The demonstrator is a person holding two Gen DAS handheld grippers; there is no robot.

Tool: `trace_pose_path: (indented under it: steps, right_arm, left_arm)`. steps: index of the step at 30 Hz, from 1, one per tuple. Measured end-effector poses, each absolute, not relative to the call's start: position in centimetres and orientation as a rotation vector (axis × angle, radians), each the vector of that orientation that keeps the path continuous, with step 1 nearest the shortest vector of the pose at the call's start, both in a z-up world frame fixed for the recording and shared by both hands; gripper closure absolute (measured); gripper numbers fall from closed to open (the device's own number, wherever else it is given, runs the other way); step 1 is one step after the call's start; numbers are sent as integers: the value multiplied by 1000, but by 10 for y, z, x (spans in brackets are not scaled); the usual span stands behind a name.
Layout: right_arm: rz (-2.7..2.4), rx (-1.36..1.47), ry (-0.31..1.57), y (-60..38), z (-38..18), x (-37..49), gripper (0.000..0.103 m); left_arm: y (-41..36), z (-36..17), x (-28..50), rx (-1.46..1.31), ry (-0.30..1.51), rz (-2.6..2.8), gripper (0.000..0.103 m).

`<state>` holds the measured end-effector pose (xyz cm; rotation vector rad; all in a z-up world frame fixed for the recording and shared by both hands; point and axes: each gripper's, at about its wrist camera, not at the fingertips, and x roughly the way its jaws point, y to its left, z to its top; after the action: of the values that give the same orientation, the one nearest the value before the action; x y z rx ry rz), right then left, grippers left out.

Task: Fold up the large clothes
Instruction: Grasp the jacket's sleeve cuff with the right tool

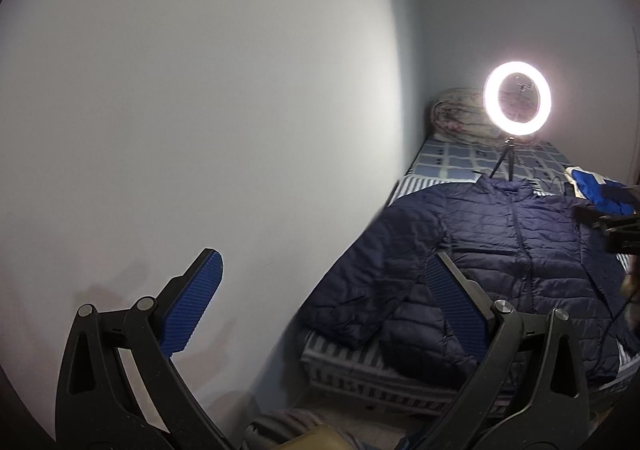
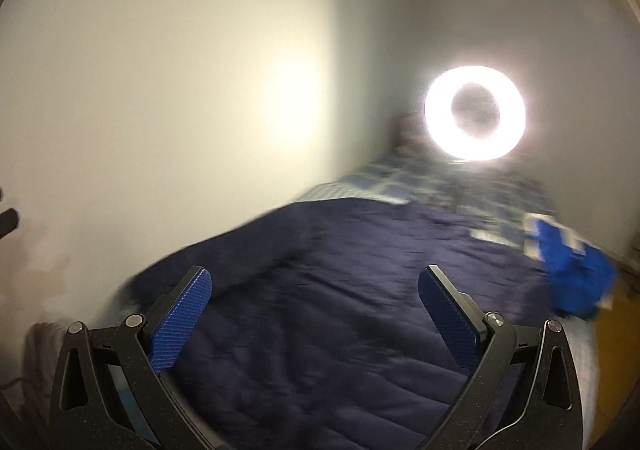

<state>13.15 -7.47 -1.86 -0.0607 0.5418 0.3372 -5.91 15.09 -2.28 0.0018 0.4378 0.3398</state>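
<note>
A dark navy quilted puffer jacket (image 1: pixel 504 242) lies flat, front up and zipped, on a bed, its collar toward the ring light and one sleeve spread to the left. My left gripper (image 1: pixel 324 274) is open and empty, held off the bed's near left corner, above and short of the jacket. My right gripper (image 2: pixel 316 290) is open and empty, hovering over the jacket (image 2: pixel 340 310); that view is blurred. The right gripper's dark body also shows at the right edge of the left wrist view (image 1: pixel 616 226).
The bed (image 1: pixel 452 166) has a blue checked and striped sheet. A lit ring light (image 1: pixel 517 103) on a small tripod stands at its far end before a rolled blanket (image 1: pixel 460 114). A bright blue garment (image 1: pixel 600 192) lies at the right. A white wall (image 1: pixel 200 130) borders the bed's left side.
</note>
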Motion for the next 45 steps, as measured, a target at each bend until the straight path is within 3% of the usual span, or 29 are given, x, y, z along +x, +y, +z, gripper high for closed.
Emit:
trace_pose_path:
  steps: [7, 9, 16, 21, 34, 35, 36, 39, 45]
  right_arm:
    - [709, -124, 696, 28, -68, 177, 5]
    - [796, -170, 746, 58, -86, 183, 15]
    - [995, -302, 905, 150, -148, 201, 28]
    - [1036, -386, 987, 193, -197, 219, 46]
    - [1024, -514, 1070, 242, -258, 230, 49]
    - [1016, -521, 1073, 245, -262, 230, 57]
    - [1002, -529, 1072, 247, -265, 231, 72]
    - [993, -463, 1096, 246, -271, 238, 94]
    - [1004, -230, 1054, 208, -230, 266, 96]
  left_arm:
    - [167, -38, -74, -45, 493, 349, 12]
    - [171, -42, -77, -57, 512, 357, 14]
    - [182, -52, -82, -93, 556, 383, 20]
    - [189, -57, -80, -106, 575, 406, 20]
    - [198, -65, -68, -126, 601, 425, 20]
    - [197, -64, -67, -121, 599, 423, 20]
    - [196, -64, -65, -116, 596, 420, 20]
    - [192, -62, -59, -106, 591, 408, 21]
    - [182, -57, -44, -86, 568, 367, 25]
